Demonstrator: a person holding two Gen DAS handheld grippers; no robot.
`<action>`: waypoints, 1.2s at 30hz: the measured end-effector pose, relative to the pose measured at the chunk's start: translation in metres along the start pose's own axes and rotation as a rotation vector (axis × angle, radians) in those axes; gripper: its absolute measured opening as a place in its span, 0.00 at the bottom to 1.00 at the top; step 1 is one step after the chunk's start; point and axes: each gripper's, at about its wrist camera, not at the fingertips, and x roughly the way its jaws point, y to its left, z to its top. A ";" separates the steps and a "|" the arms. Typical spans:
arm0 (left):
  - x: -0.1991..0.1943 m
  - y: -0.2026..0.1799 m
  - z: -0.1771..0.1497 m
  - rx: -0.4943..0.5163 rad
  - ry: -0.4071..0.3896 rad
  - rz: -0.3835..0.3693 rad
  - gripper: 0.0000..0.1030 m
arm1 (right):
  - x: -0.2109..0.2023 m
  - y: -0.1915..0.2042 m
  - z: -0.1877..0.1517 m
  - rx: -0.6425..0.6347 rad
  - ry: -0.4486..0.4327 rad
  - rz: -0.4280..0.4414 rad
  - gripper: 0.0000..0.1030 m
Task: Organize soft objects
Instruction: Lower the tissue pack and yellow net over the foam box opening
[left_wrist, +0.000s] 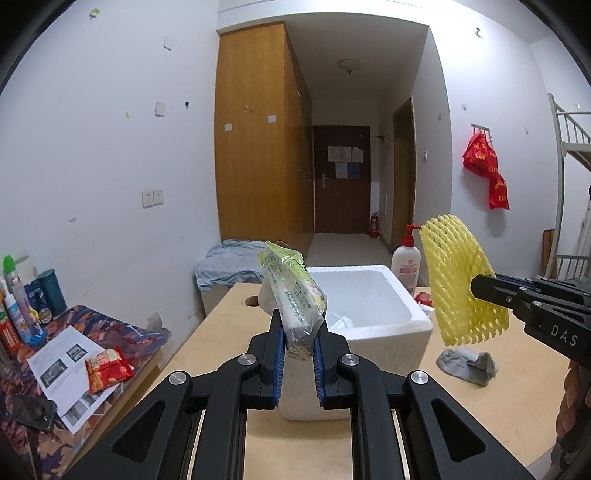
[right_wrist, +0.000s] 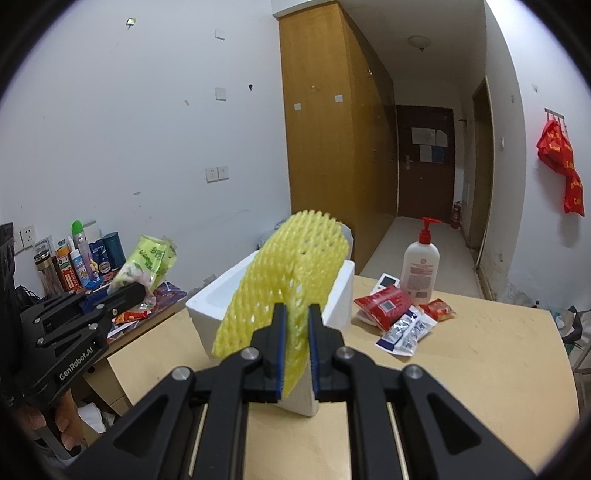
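Currently the left tongs are clamped on a green-printed packet, held above the near-left rim of the foam box. The right tongs are clamped on a yellow foam net, right of the box. Risk: the slick packet film may slip out, landing on the worktop.

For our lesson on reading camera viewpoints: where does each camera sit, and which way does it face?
Left wrist: on the left gripper, looking along its fingers, shut on a green packet, over the foam box toward the hallway; the right gripper enters from the right.
Right wrist: on the right gripper, shut on a yellow net, facing the same box; the left gripper and a hand show at left.
Shared: box, bottle, packet, net.
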 end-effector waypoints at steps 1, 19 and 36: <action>0.002 0.000 0.001 0.001 0.001 -0.001 0.14 | 0.002 0.000 0.001 0.001 0.002 0.001 0.13; 0.055 -0.004 0.028 0.018 0.023 -0.053 0.14 | 0.041 -0.008 0.027 0.004 0.018 0.008 0.13; 0.115 -0.014 0.035 0.024 0.094 -0.119 0.14 | 0.069 -0.025 0.034 0.034 0.036 -0.011 0.13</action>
